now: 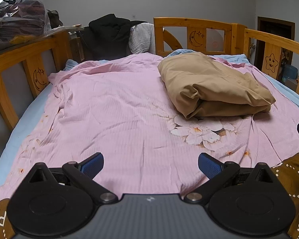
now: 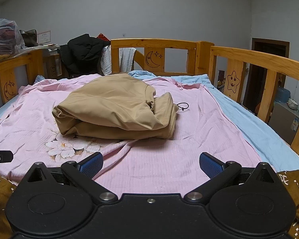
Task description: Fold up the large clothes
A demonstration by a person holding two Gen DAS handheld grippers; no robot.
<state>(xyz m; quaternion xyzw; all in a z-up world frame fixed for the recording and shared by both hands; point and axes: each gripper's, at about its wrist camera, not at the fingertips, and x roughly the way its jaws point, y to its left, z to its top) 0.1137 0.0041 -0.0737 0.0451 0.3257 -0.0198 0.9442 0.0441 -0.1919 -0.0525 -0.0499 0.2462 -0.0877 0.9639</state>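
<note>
Left gripper [image 1: 150,164] nearest the lens: jaws spread wide, nothing between them, hovering above the near edge of the bed. Right gripper [image 2: 151,164] likewise, jaws spread and empty, at the same near edge. Neither touches any fabric. Judgement: both sit back and open because the fold looks finished, or the next grasp is not yet chosen.

Bed [image 2: 259,58]: wooden frame with rails on the left, far and right sides, moons and a star drawn on the panels. Pink sheet [image 1: 113,107] covers most of it, wrinkled, with a flower print toward the near middle. Blue sheet [image 2: 247,119] shows beneath along the right and far edges.

Tan garment [image 2: 117,107]: lies on the pink sheet right of centre, toward the far edge, well apart from both grippers. It is doubled into a thick bundle, layers stacked, near edge rounded and somewhat loose. Judgement: folded, roughly; could take a tidying press.

Black jacket [image 2: 81,51] hangs over the far rail near the left corner, a pale cloth beside it. Brown patterned cloth [image 1: 295,179] at the near edge. Small black loop [image 2: 183,106] just beside the garment's right side.

Room: grey walls, dark doorway at right.
</note>
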